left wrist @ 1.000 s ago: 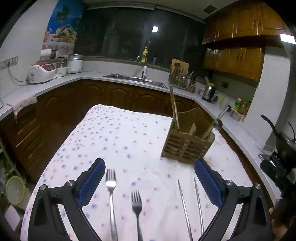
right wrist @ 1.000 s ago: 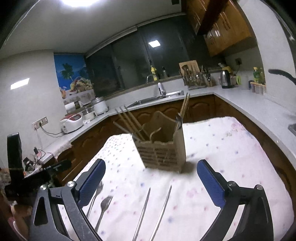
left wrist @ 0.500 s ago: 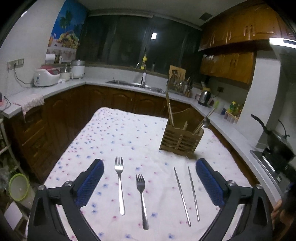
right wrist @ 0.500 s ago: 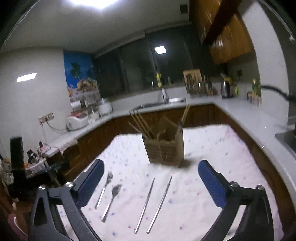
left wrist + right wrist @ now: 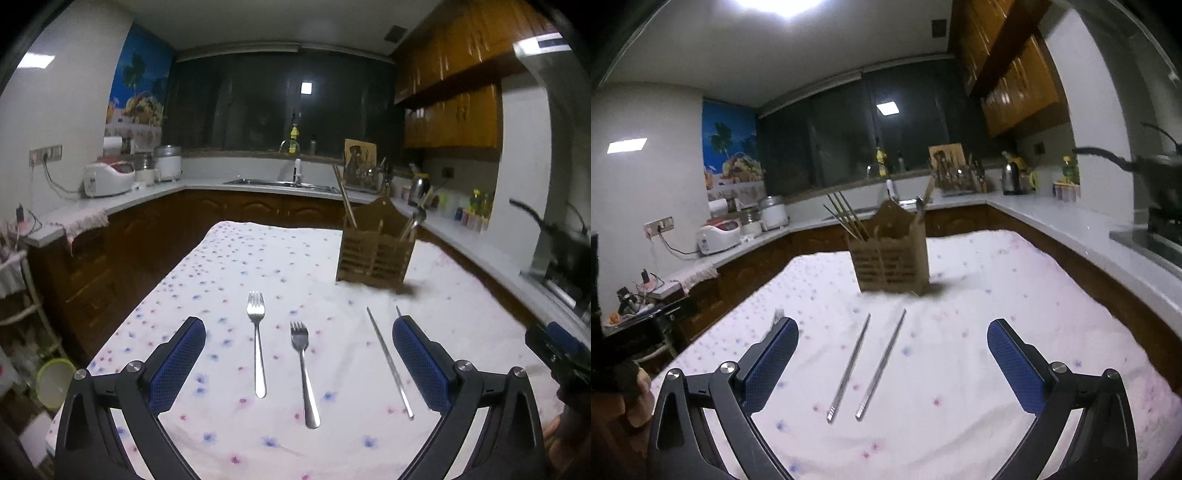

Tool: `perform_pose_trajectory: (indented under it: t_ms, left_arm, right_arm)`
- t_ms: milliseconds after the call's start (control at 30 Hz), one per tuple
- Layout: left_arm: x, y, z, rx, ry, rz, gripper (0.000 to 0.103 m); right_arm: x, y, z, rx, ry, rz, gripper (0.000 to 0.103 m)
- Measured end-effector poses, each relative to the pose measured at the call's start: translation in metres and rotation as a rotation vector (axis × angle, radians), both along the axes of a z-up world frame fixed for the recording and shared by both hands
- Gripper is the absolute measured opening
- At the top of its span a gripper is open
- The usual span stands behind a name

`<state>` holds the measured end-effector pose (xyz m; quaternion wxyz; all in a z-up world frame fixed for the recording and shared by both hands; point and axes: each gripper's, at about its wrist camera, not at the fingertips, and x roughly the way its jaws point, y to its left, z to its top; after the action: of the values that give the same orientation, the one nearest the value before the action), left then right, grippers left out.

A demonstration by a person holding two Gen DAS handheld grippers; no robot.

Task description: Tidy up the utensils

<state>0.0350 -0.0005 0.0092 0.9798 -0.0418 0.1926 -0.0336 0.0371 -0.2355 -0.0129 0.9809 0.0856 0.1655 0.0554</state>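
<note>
Landmark: wooden utensil holder (image 5: 375,254), upright on the desk (image 5: 236,258), which wears a white cloth dotted with pink and blue flowers. Already standing in the holder: wooden chopsticks (image 5: 847,216) leaning out of one compartment, a spoon (image 5: 419,216) leaning out of another; exact compartments hard to tell.

Nearer the cameras than the holder, flat on the cloth:
- Longer fork (image 5: 258,347), tines toward the holder, handle toward the camera.
- Shorter fork (image 5: 303,373), just beside the longer one on the side closer to the holder's line, roughly parallel, not touching.
- Two metal chopsticks (image 5: 866,363), directly in front of the holder, side by side with a small gap, tips toward the holder, blunt ends toward the camera. In the left wrist view, one fully visible, the other mostly hidden behind a blue pad.

Left gripper (image 5: 299,365): fingers spread wide, holding nothing, raised above the cloth, framing both forks. Right gripper (image 5: 892,365): fingers likewise spread wide, empty, raised above the cloth, framing the metal chopsticks, with the holder straight ahead. No contact between either pair of fingers and any utensil.

Behind the holder: kitchen counter with a sink (image 5: 280,182), a kettle (image 5: 1010,179) and a rice cooker (image 5: 107,179).
</note>
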Motion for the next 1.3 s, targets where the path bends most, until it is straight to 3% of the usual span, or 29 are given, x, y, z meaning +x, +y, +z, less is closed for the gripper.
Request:
perform_pose_trajectory:
  t_ms: [433, 800, 1300]
  left_arm:
    - [-0.013, -0.01, -0.021, 0.061, -0.022, 0.025, 0.102]
    - [-0.022, -0.008, -0.023, 0.059, -0.077, 0.018, 0.102]
    - [-0.025, -0.006, -0.026, 0.054, -0.083, 0.02, 0.102]
  right_arm:
    - [-0.02, 0.005, -0.013, -0.033, -0.055, -0.002, 0.103]
    - [-0.02, 0.003, -0.014, -0.031, -0.072, -0.007, 0.103]
    - [-0.018, 0.003, -0.016, -0.025, -0.064, -0.001, 0.103]
